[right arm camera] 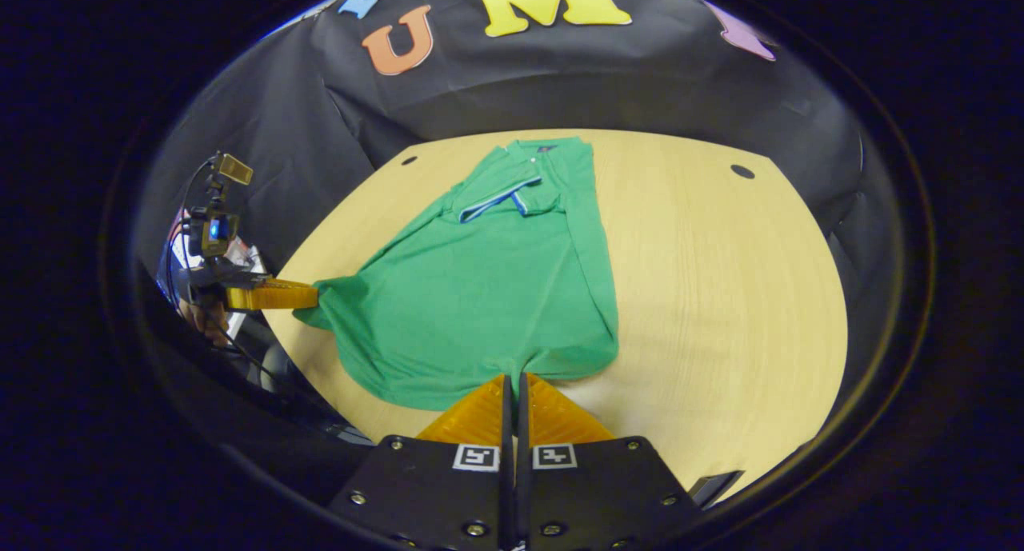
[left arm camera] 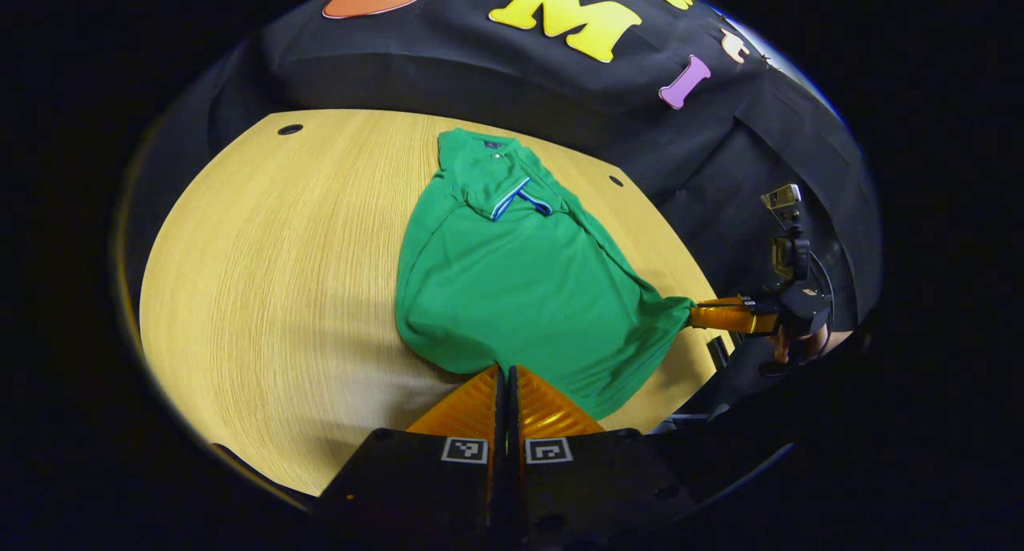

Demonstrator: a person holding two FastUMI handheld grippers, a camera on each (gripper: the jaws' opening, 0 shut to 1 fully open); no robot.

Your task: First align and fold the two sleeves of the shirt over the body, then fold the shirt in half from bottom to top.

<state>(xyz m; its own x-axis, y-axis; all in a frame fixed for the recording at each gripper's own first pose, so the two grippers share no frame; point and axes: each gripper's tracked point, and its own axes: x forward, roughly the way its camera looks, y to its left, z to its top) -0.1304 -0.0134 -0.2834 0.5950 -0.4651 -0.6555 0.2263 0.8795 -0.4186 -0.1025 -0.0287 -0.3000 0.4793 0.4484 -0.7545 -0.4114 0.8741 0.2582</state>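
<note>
The green shirt (left arm camera: 512, 295) lies on the wooden desk (left arm camera: 272, 295), collar toward the booth wall, both sleeves (left arm camera: 512, 195) folded over the chest just below the collar. The left tool (left arm camera: 506, 369) is clenched on the shirt's near hem, its fingers pressed together with the cloth edge pinched between them. The right tool (right arm camera: 512, 377) likewise grips the hem at the other bottom corner, fingers closed on the fabric. In the left gripper view, the right tool (left arm camera: 694, 314) reaches level from off the desk's edge, with a hand (left arm camera: 800, 345) behind it, pulling that corner of the hem to a taut point. Both tools sit low, near the desk's front edge.
</note>
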